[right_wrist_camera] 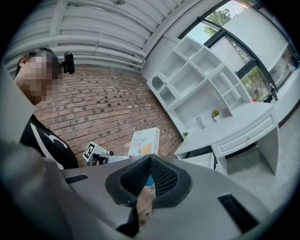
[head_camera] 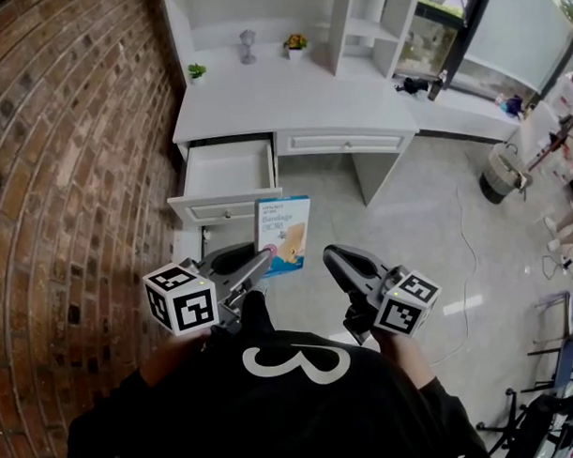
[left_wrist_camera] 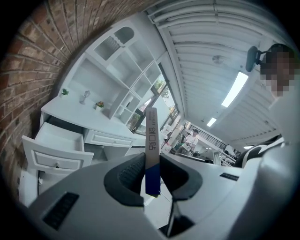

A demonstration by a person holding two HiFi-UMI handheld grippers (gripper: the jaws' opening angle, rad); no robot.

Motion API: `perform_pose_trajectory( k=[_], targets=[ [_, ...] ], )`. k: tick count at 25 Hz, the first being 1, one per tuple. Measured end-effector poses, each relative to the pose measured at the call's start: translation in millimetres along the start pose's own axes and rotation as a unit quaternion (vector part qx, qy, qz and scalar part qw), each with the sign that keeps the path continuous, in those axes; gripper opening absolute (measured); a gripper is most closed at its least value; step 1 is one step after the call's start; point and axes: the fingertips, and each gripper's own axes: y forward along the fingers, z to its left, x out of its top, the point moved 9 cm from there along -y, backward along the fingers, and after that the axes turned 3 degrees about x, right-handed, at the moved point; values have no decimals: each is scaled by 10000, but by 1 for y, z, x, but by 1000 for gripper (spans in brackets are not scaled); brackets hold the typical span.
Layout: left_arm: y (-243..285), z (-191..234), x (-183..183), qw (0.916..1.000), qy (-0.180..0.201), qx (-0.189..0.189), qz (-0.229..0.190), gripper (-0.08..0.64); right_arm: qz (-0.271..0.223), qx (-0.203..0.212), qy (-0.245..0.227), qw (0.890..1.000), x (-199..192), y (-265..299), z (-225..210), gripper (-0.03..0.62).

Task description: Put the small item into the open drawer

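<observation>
A flat white and blue bandage box stands upright between the pads of my left gripper, which is shut on its lower edge. The left gripper view shows the box edge-on, pinched in that gripper. The white desk's left drawer is pulled out and shows nothing inside; it lies just beyond the box, and at the left in the left gripper view. My right gripper hovers to the right of the box, shut with nothing in it. From the right gripper view the box shows over the jaws.
A white desk with shelves stands against a brick wall. Small potted plants and a glass ornament sit on the desktop. A bin and cables lie on the floor at the right.
</observation>
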Motion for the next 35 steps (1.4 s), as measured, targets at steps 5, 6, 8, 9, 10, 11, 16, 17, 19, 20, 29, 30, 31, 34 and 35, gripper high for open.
perform_pose_trajectory(
  k=[5, 6, 8, 9, 10, 11, 16, 17, 19, 20, 29, 30, 31, 34, 35],
  targets=[
    [18, 40, 22, 10000, -80, 31, 26, 92, 31, -167, 151, 9997, 12, 28, -35, 9],
    [22, 50, 26, 9999, -111, 46, 44, 92, 44, -182, 181, 9997, 14, 36, -42, 9],
    [32, 74, 37, 9998, -167, 85, 89, 92, 69, -197, 234, 9995, 19, 55, -57, 9],
    [37, 86, 42, 9997, -204, 105, 116, 92, 85, -207, 270, 9994, 21, 65, -65, 9],
    [42, 97, 47, 9995, -243, 124, 142, 92, 102, -222, 311, 9992, 23, 73, -73, 9],
    [47, 108, 52, 9994, -276, 142, 165, 92, 113, -242, 352, 9990, 25, 82, -82, 9],
    [70, 156, 76, 9986, -368, 192, 336, 92, 155, -337, 532, 9979, 37, 122, -120, 9],
    [73, 165, 80, 9983, -391, 198, 379, 92, 161, -339, 561, 9977, 40, 131, -125, 9],
    [79, 184, 90, 9978, -433, 212, 455, 92, 172, -342, 605, 9974, 45, 148, -136, 9],
    [83, 193, 95, 9976, -449, 218, 484, 92, 180, -345, 622, 9973, 48, 157, -142, 9],
    [108, 258, 121, 9961, -495, 201, 700, 92, 228, -472, 740, 9959, 58, 209, -181, 9],
    [110, 265, 122, 9958, -497, 207, 746, 92, 230, -487, 745, 9958, 58, 214, -184, 9],
    [112, 272, 124, 9954, -497, 214, 795, 92, 232, -504, 750, 9956, 59, 219, -187, 9],
    [119, 294, 129, 9942, -460, 255, 938, 92, 231, -560, 792, 9950, 59, 232, -198, 9],
    [122, 301, 130, 9938, -436, 280, 983, 92, 231, -580, 808, 9948, 59, 235, -202, 9]
  ],
)
